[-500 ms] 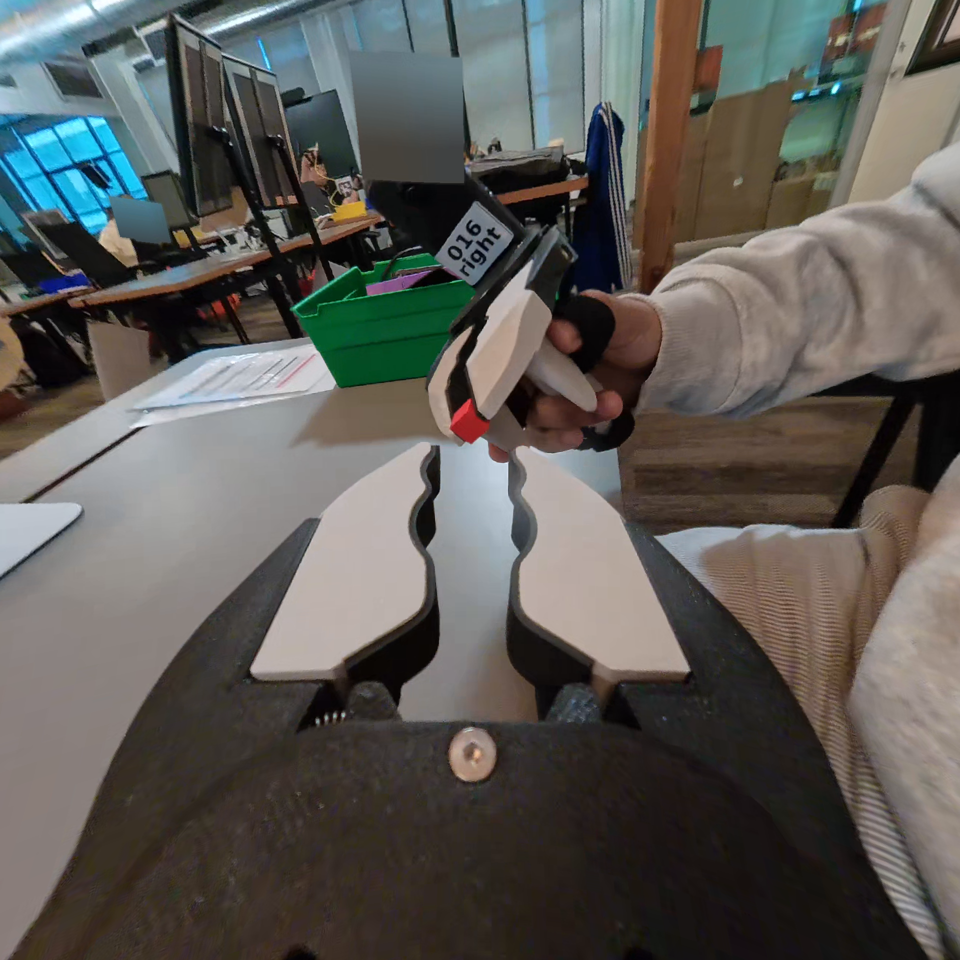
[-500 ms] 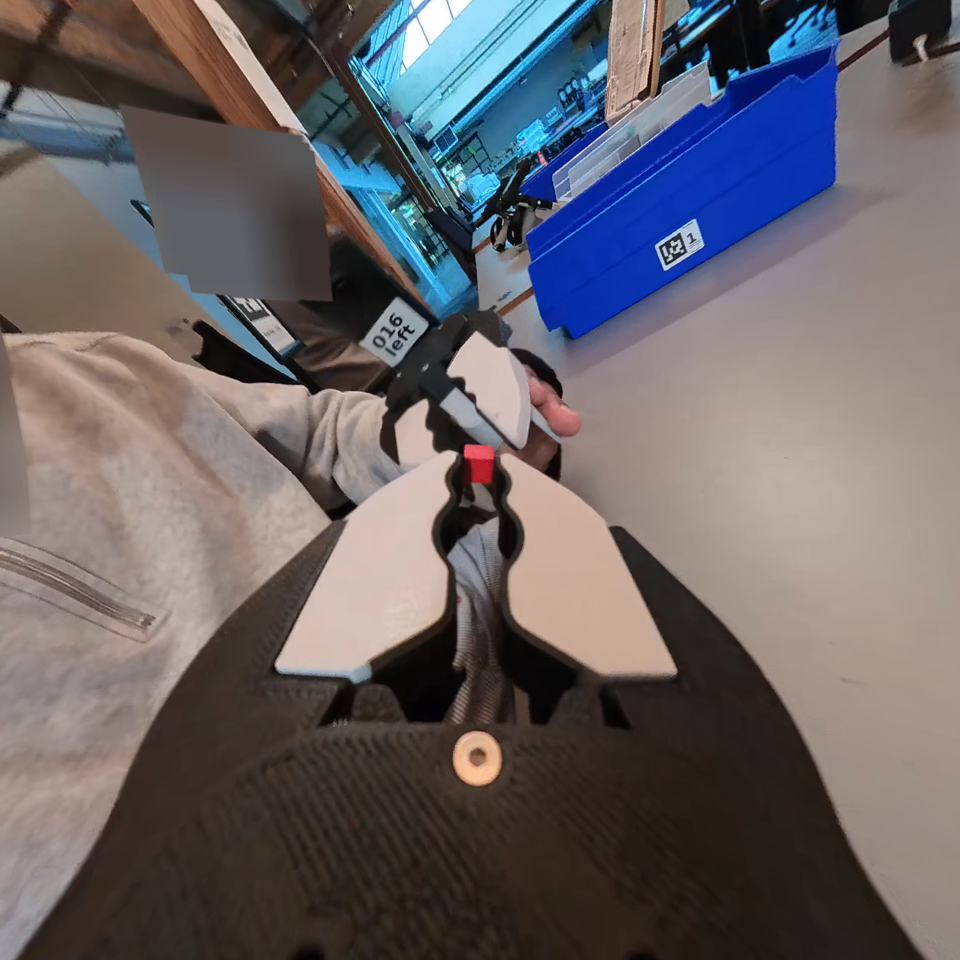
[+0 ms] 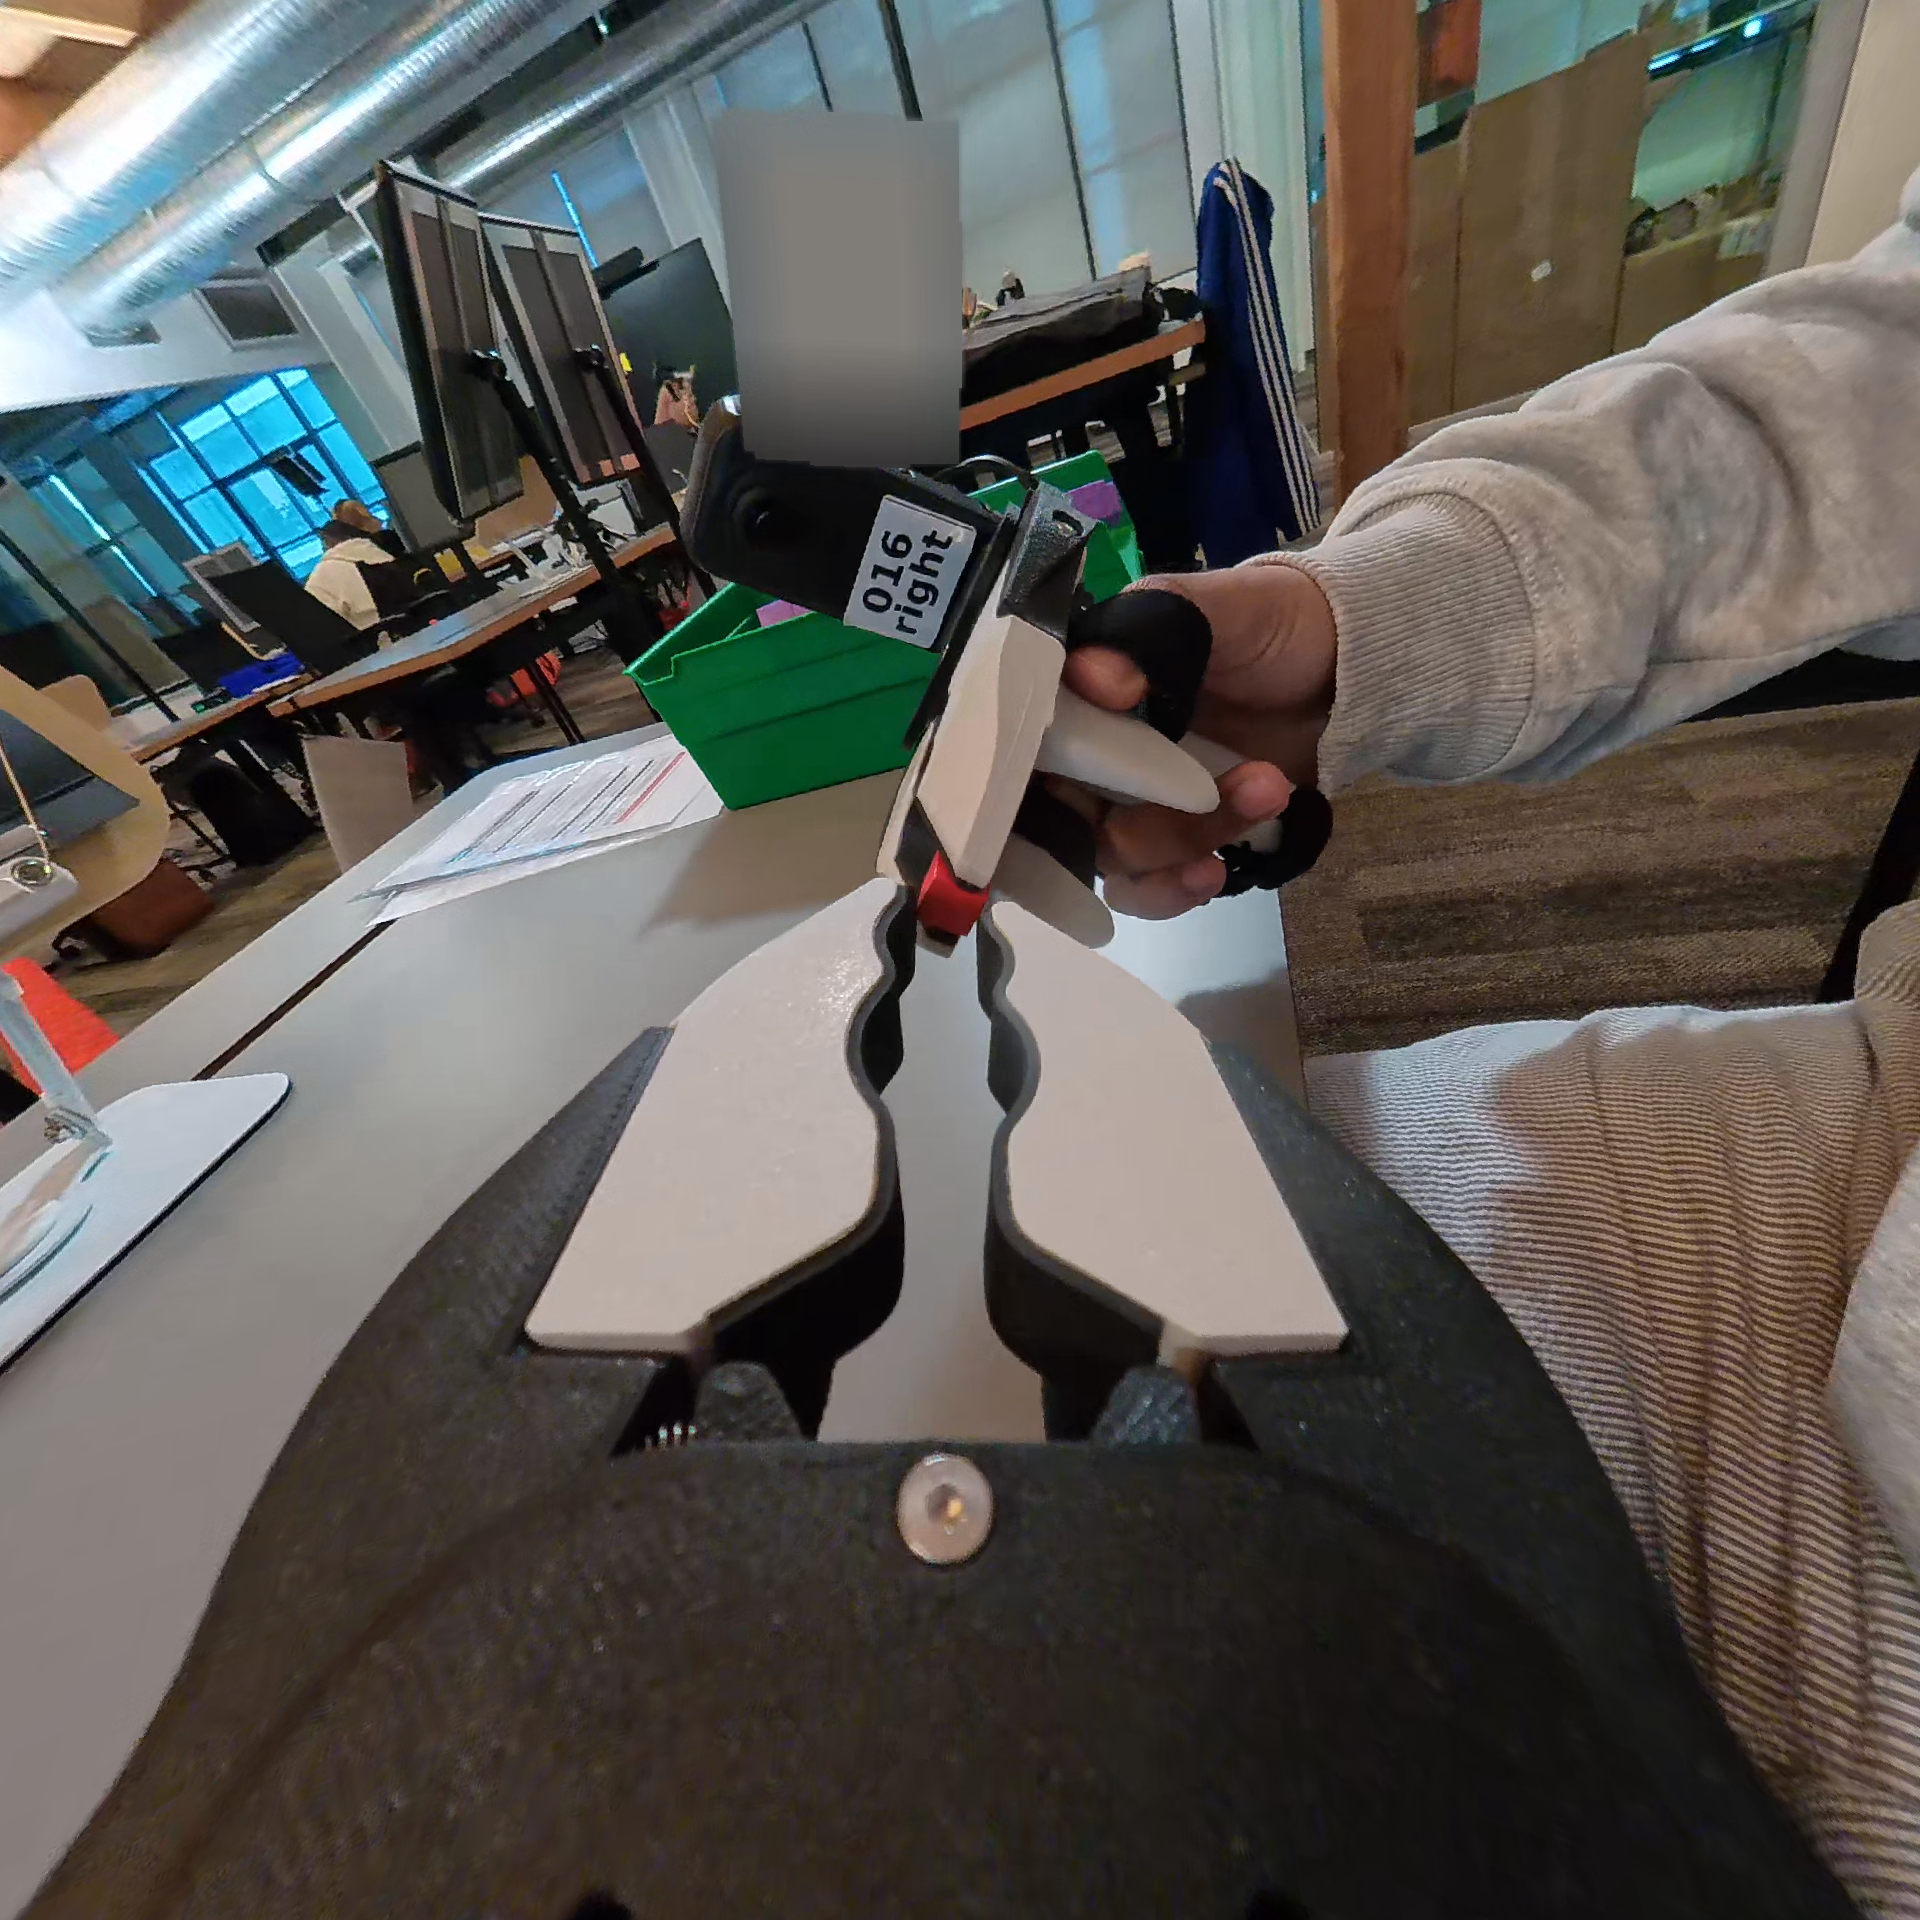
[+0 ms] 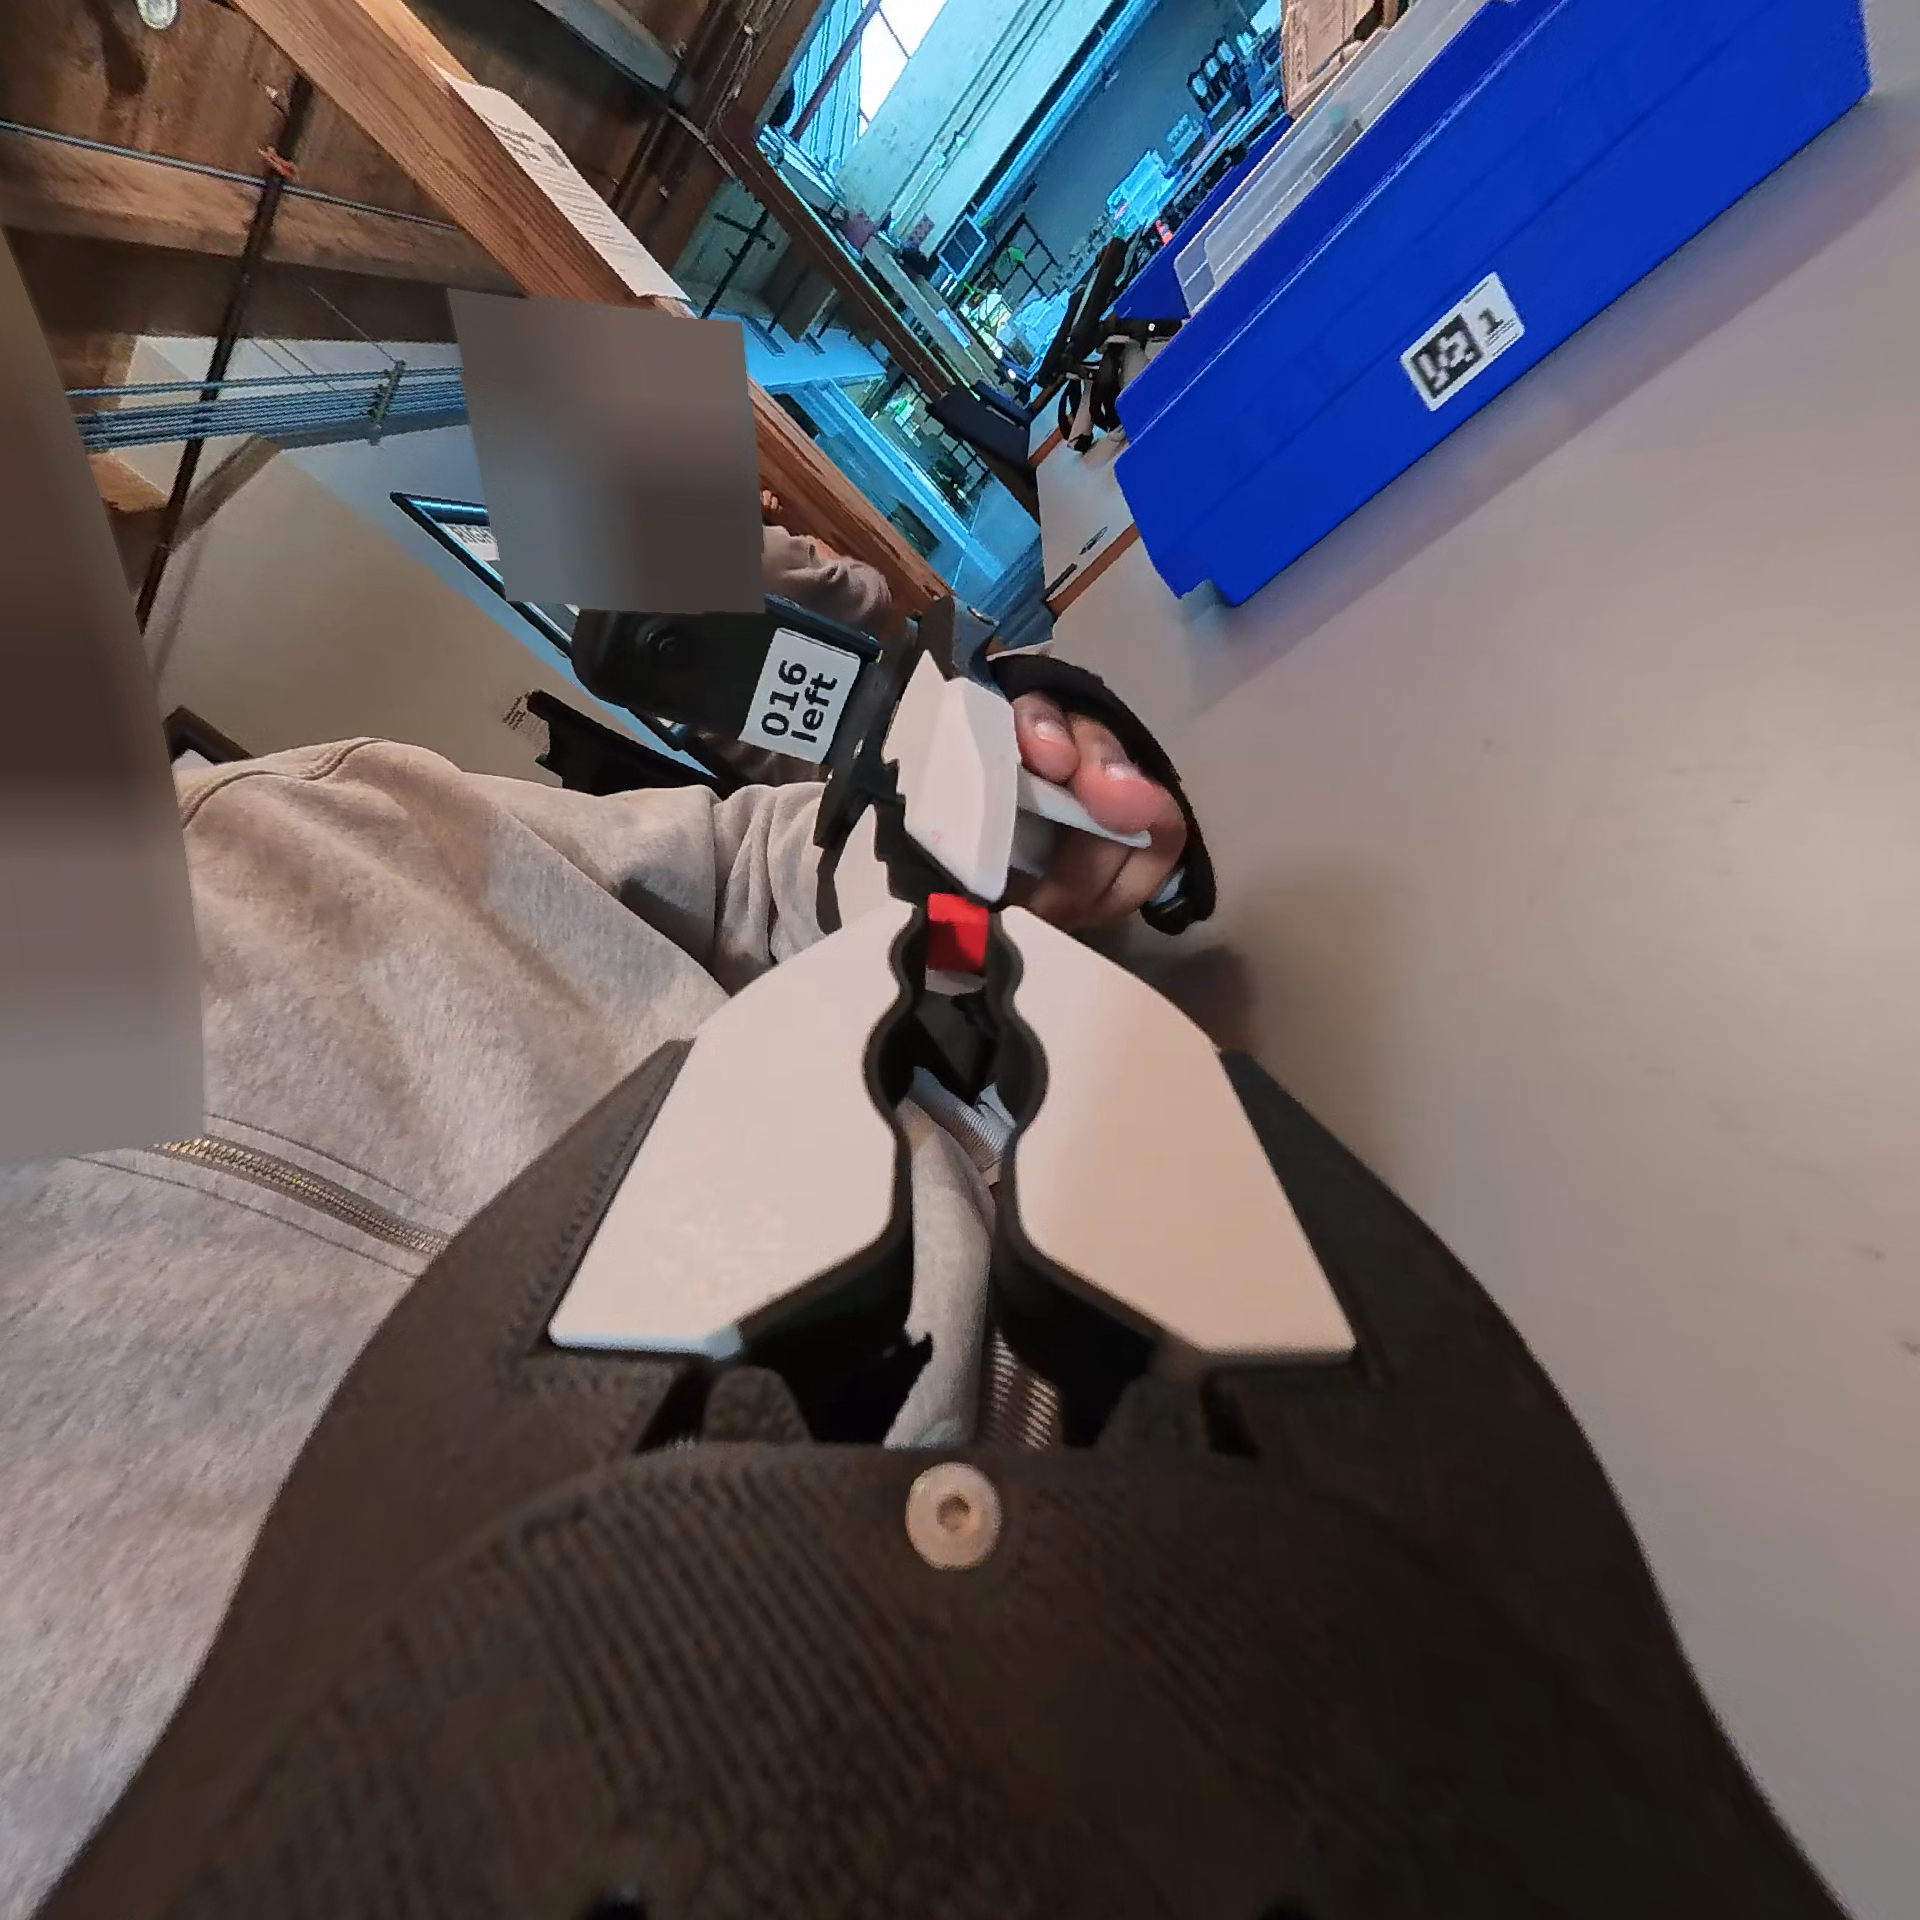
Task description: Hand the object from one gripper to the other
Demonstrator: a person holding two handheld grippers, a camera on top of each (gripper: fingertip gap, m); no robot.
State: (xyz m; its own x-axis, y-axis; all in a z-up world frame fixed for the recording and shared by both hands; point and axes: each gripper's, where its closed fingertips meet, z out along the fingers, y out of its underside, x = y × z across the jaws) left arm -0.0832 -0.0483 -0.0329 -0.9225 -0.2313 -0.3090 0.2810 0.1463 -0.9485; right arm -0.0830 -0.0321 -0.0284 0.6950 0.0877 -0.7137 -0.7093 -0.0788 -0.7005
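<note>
Handing over, midway: the red block (image 4: 956, 932) sits pinched between the tips of the right gripper (image 4: 954, 961), held up off the grey table (image 3: 436, 1039), and in the left wrist view the same block (image 3: 948, 898) hangs just at the mouth of the left gripper (image 3: 940, 930).

State of tongs: right clenched on the block; left released, jaws parted with a gap wider than the block, tips flanking it. Whether they already touch it, cannot tell.

To do this step well (judgement): centre the block in the left gap, close the left fully on a free face, and only then release the right. The two pairs of tips are crowded on a small piece, so keep both wrists steady; a skewed bite may pop it out.

Count, left to right in the left wrist view: one sheet of paper (image 3: 561, 805), one green bin (image 3: 790, 707), one red block, two grippers. Right wrist view adds one blue bin (image 4: 1455, 312).
</note>
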